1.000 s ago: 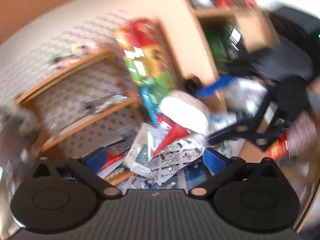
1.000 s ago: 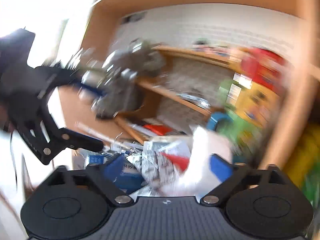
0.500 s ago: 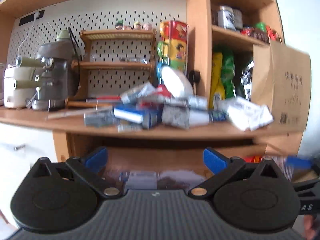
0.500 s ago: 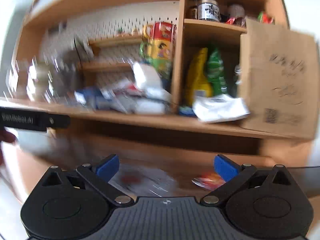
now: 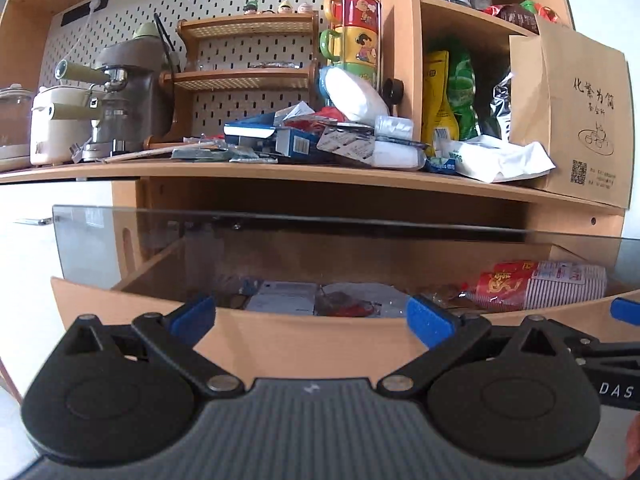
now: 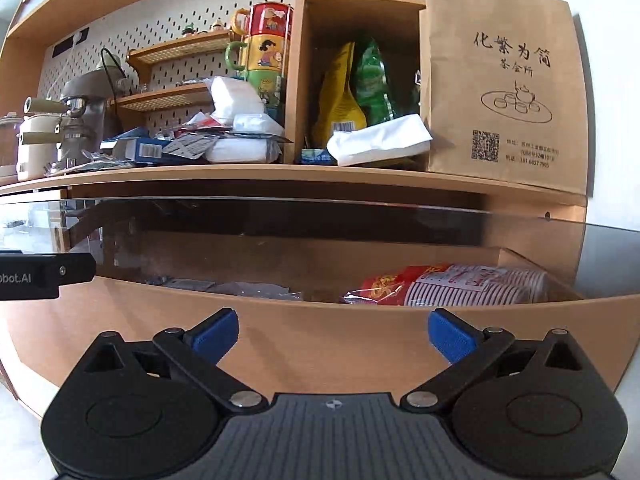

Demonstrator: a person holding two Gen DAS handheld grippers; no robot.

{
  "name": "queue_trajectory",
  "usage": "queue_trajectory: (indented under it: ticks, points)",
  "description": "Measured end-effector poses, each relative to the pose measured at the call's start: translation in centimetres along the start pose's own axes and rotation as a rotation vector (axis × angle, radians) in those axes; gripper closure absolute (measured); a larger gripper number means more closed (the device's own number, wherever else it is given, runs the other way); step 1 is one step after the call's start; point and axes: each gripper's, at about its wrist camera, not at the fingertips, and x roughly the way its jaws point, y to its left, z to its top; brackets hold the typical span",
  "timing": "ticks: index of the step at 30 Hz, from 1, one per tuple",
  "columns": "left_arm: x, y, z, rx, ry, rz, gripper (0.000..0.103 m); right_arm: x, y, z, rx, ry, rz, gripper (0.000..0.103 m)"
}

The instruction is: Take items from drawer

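Observation:
The wooden drawer [image 5: 320,344] stands pulled out below the shelf, with a glass pane [image 5: 280,248] above its front; it also shows in the right wrist view [image 6: 340,340]. Inside lie a sleeve of striped paper cups in red wrap [image 5: 548,286] [image 6: 460,284], white packets [image 5: 284,298] and a red-marked clear bag [image 5: 344,304]. My left gripper [image 5: 312,316] is open and empty, just in front of the drawer front. My right gripper [image 6: 332,332] is open and empty, also before the drawer front.
The shelf above holds a heap of packets and boxes [image 5: 320,136], a coffee machine [image 5: 128,96], stacked mugs [image 5: 356,32], snack bags [image 6: 352,92] and a brown paper bag [image 6: 500,88]. The right gripper's blue fingertip [image 5: 624,308] shows at the left view's right edge.
Both grippers have swung down from over the cluttered shelf top to face the open drawer front. Both stay open and empty.

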Motion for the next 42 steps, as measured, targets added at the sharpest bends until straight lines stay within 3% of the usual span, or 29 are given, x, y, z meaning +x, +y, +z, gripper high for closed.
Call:
queue_trajectory:
  ticks: [11,26,34,42]
  points:
    - [1.8,-1.2,0.4,0.044,-0.007,0.026,0.0,1.0,0.1,1.2,0.031,-0.031,-0.022,0.0]
    - [4.3,-2.5,0.8,0.05,-0.009,-0.013,0.0,3.2,0.5,1.9,0.036,-0.015,-0.051,0.0]
    - [6.6,-2.8,1.4,0.05,-0.012,-0.014,0.0,5.1,1.1,2.2,-0.033,-0.05,-0.075,0.0]
    - [9.5,-2.9,2.0,0.052,-0.021,-0.014,0.0,8.0,0.8,3.0,0.04,-0.023,-0.055,0.0]
